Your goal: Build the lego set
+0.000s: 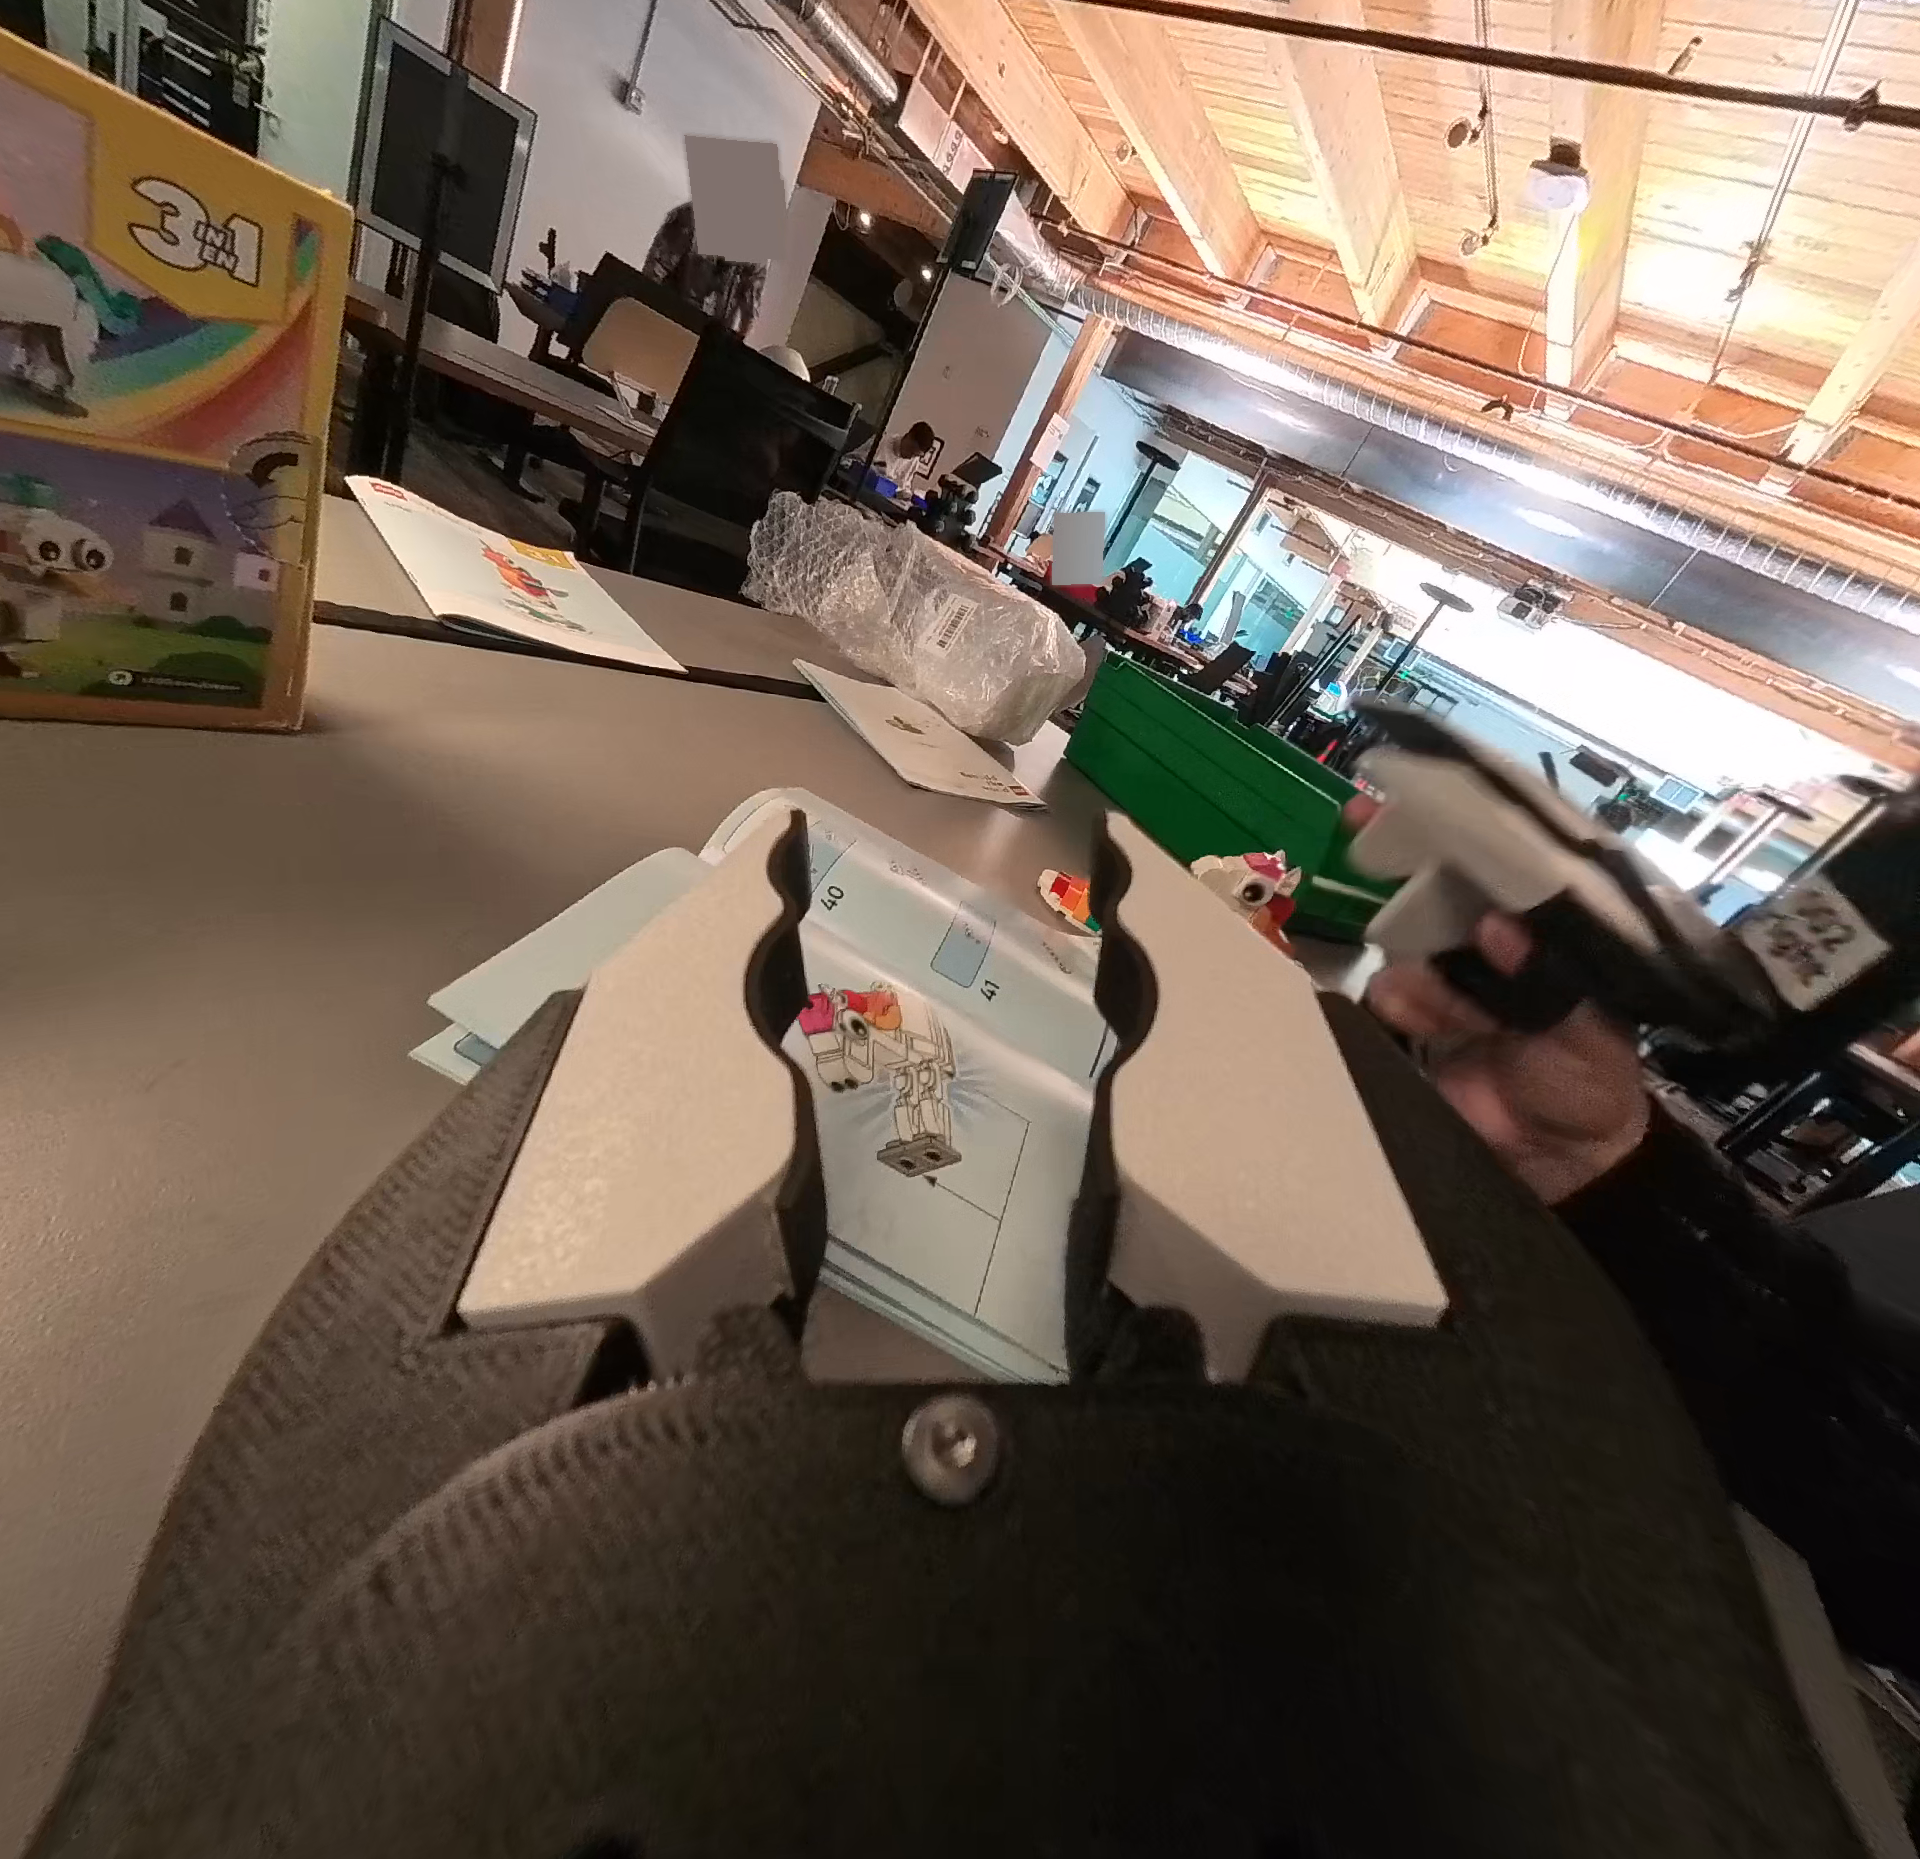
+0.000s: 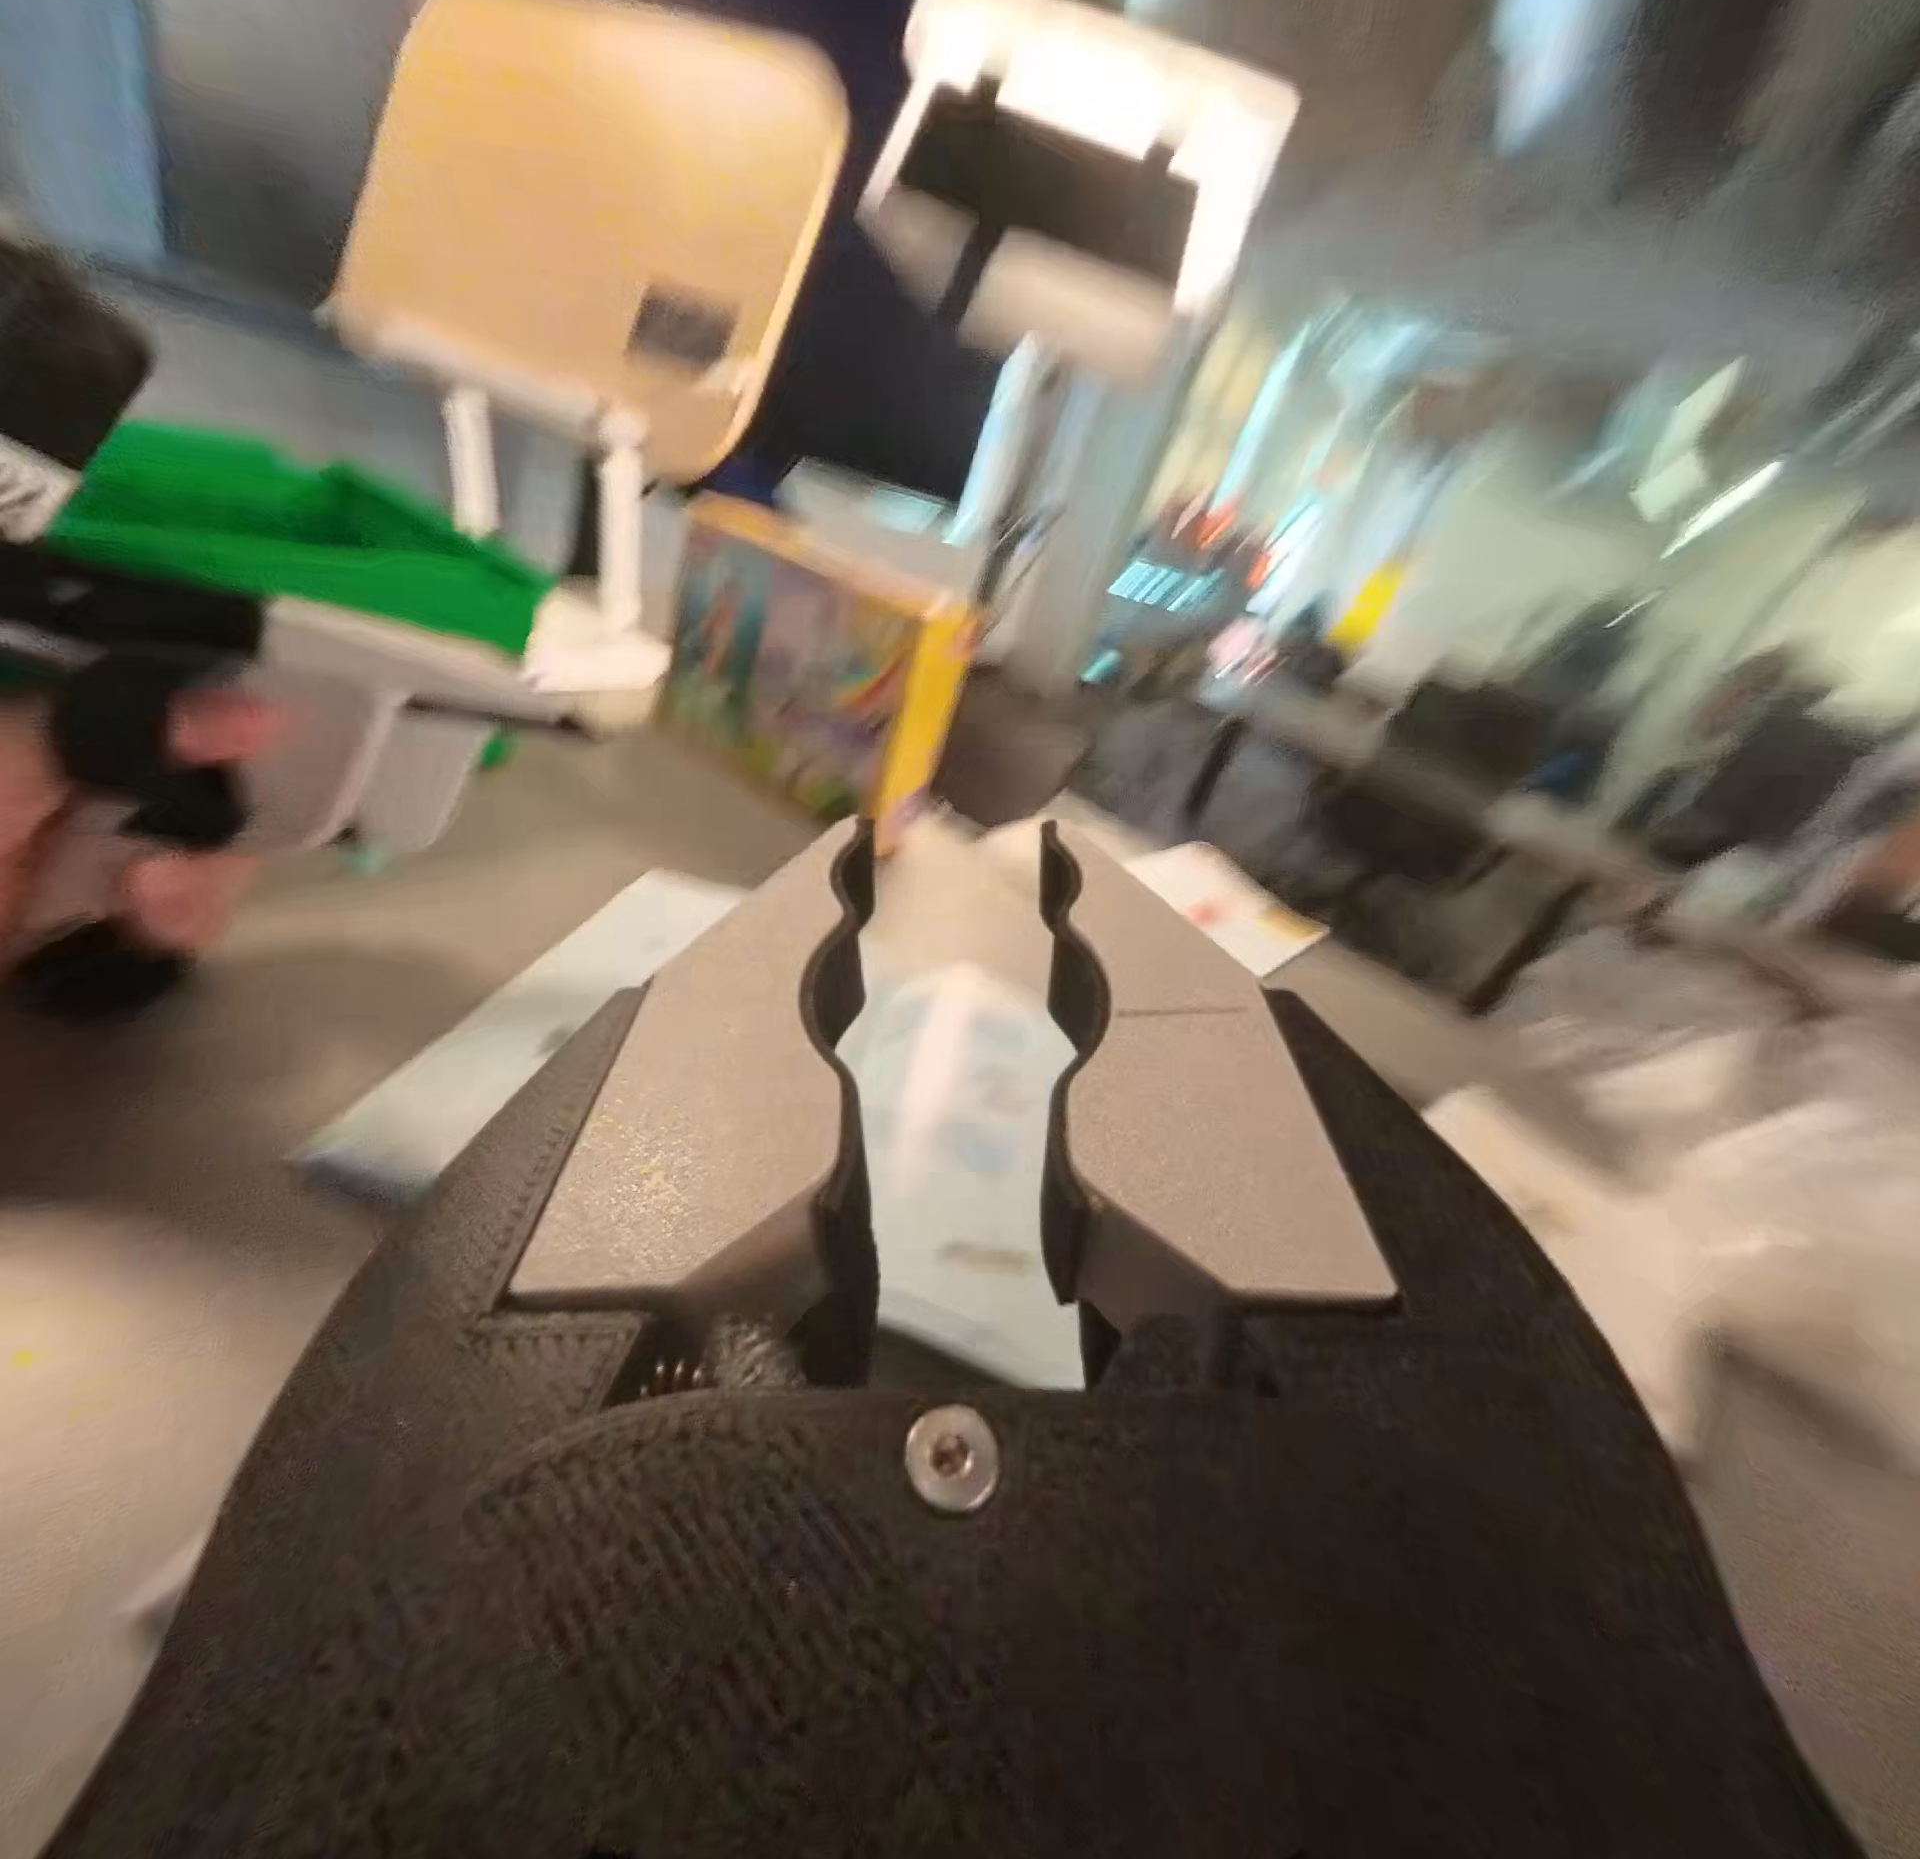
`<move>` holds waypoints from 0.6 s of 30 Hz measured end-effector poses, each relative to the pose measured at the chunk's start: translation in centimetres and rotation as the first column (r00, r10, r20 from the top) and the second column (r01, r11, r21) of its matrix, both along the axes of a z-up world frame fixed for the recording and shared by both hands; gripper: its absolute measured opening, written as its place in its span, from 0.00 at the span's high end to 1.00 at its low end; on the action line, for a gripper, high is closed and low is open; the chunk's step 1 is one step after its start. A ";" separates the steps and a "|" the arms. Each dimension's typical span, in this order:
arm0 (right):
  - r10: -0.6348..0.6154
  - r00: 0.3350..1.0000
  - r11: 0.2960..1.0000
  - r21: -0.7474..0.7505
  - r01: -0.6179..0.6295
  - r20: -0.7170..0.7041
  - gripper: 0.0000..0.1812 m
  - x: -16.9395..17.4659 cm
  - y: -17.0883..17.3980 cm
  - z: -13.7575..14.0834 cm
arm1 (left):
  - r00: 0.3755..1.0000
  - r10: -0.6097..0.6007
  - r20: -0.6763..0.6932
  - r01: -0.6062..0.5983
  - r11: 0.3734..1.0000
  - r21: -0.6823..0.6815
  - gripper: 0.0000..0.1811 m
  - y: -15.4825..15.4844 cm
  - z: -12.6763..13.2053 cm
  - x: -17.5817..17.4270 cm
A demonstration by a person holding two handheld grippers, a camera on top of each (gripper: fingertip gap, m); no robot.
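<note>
I'm holding my left tool [image 1: 951, 864] spread and empty over the open instruction booklet [image 1: 935, 1103] on the table [image 1: 260, 926]. My right tool [image 2: 951, 843] is gaping too, gripping nothing, its view smeared with blur. Beyond the booklet, the half-built unicorn figure [image 1: 1252, 879] is sitting beside a small colourful piece [image 1: 1070, 897], just in front of the green bin [image 1: 1195, 770]; the set's box [image 1: 156, 407] is standing far left. I'm thinking a fast reach past the booklet could knock the figure over.
</note>
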State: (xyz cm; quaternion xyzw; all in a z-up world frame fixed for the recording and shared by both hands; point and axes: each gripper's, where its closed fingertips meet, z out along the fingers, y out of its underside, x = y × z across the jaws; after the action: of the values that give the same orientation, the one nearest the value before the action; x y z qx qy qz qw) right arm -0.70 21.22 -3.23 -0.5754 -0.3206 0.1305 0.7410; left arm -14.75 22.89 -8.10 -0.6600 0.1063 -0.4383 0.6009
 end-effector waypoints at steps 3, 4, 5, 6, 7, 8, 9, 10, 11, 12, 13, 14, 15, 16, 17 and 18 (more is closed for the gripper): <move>-0.156 0.985 0.918 0.356 0.174 -0.078 0.88 5.7 -2.4 5.3 | 1.000 0.004 -0.004 -0.004 1.000 0.005 0.71 0.0 0.0 -0.1; -0.172 0.979 0.881 0.428 0.201 -0.107 0.89 7.3 -3.4 6.2 | 1.000 0.006 -0.005 -0.006 1.000 0.006 0.71 0.0 0.0 -0.1; -0.186 0.975 0.856 0.466 0.221 -0.122 0.89 8.8 -4.1 6.6 | 1.000 0.008 -0.006 -0.008 1.000 0.007 0.71 0.0 0.0 -0.2; -0.212 0.970 0.847 0.472 0.244 -0.120 0.89 10.1 -4.2 6.4 | 1.000 0.009 -0.006 -0.009 1.000 0.007 0.70 0.1 0.0 -0.2; -0.245 0.964 0.850 0.456 0.264 -0.101 0.89 11.4 -3.9 5.7 | 1.000 0.009 -0.004 -0.009 1.000 0.006 0.70 0.1 0.0 -0.2; -0.276 0.958 0.859 0.429 0.280 -0.074 0.89 12.6 -3.4 4.8 | 1.000 0.008 -0.002 -0.008 1.000 0.005 0.70 0.1 0.0 -0.2; -0.294 0.955 0.874 0.395 0.285 -0.039 0.88 13.5 -2.9 3.8 | 1.000 0.006 -0.001 -0.006 1.000 0.003 0.70 0.1 0.0 -0.2; -0.302 0.953 0.893 0.352 0.281 0.004 0.86 14.3 -2.4 2.7 | 1.000 0.004 -0.001 -0.004 1.000 0.003 0.70 0.1 0.0 -0.2; -0.305 0.951 0.914 0.295 0.278 0.049 0.86 15.0 -1.8 1.4 | 1.000 0.003 -0.001 -0.003 1.000 0.003 0.70 0.1 0.0 -0.2; -0.297 0.951 0.936 0.226 0.271 0.089 0.84 15.7 -1.3 0.1 | 1.000 0.003 -0.002 -0.003 1.000 0.003 0.70 0.1 0.0 -0.1; -0.276 0.954 0.955 0.151 0.257 0.121 0.83 16.2 -0.9 -1.1 | 1.000 0.003 -0.002 -0.003 1.000 0.004 0.70 0.1 0.0 -0.1; -0.252 0.957 0.967 0.073 0.244 0.143 0.82 16.6 -0.6 -2.3 | 1.000 0.003 -0.003 -0.003 1.000 0.005 0.70 0.0 0.0 -0.1; -0.223 0.962 0.974 -0.008 0.228 0.159 0.80 16.8 -0.3 -3.4 | 1.000 0.004 -0.004 -0.004 1.000 0.006 0.70 0.0 0.0 -0.2; -0.190 0.966 0.973 -0.094 0.209 0.176 0.78 16.9 -0.1 -4.6 | 1.000 0.005 -0.004 -0.005 1.000 0.007 0.70 0.0 0.0 -0.2; -0.159 0.968 0.964 -0.182 0.195 0.192 0.76 16.8 0.2 -5.9 | 1.000 0.005 -0.005 -0.005 1.000 0.009 0.70 0.0 0.1 -0.1; -0.128 0.970 0.946 -0.269 0.183 0.209 0.72 16.6 0.5 -7.3 | 1.000 0.005 -0.008 -0.004 1.000 0.010 0.70 0.0 0.0 -0.1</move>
State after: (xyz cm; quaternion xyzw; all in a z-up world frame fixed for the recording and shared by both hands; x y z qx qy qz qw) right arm 15.94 21.69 -10.53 -0.7097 -0.3208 0.0613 0.6242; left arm -14.86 22.92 -8.06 -0.6590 0.1093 -0.4339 0.6046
